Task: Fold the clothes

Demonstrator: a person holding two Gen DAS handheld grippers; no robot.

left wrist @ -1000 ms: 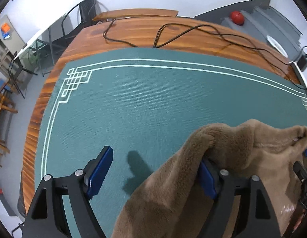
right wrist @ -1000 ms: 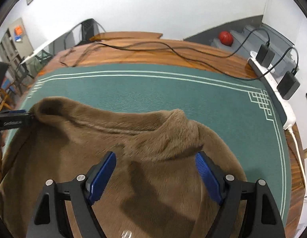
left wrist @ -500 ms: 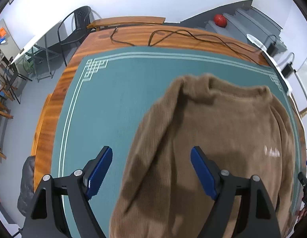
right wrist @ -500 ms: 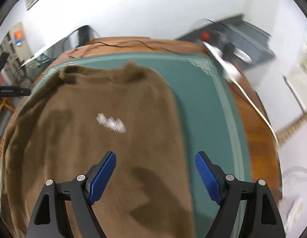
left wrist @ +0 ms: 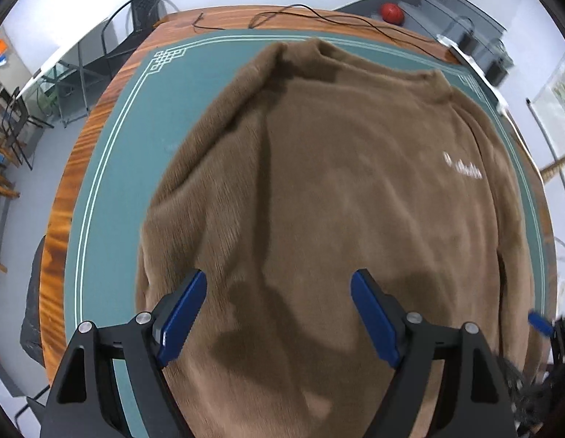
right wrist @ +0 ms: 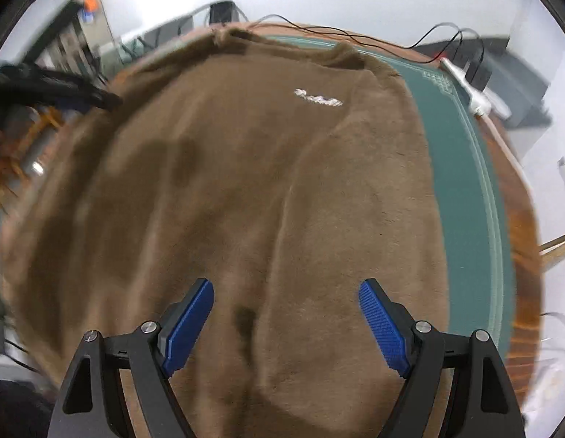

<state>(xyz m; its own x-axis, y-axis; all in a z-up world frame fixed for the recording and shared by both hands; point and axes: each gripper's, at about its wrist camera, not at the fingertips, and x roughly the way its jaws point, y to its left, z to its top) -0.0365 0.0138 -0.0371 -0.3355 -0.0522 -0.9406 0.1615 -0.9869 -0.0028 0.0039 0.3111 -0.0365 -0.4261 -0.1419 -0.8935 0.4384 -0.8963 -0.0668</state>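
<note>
Both grippers, left gripper point(left wrist: 279, 314) and right gripper point(right wrist: 286, 323), hang open and empty above the brown sweater point(left wrist: 337, 200); its collar points away, hem nearest.

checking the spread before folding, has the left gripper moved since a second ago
Yes. The left gripper has pulled back from the collar end toward the near edge of the green mat, so the brown sweater now lies spread ahead of it.

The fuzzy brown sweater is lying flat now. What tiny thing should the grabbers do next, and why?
Probably lower both onto the near part of the brown sweater and pinch it. The sweater is spread on the green mat, logo up, not yet folded. The left gripper and right gripper hover above it, jaws wide and holding nothing, so a fold needs a grip first.
</note>
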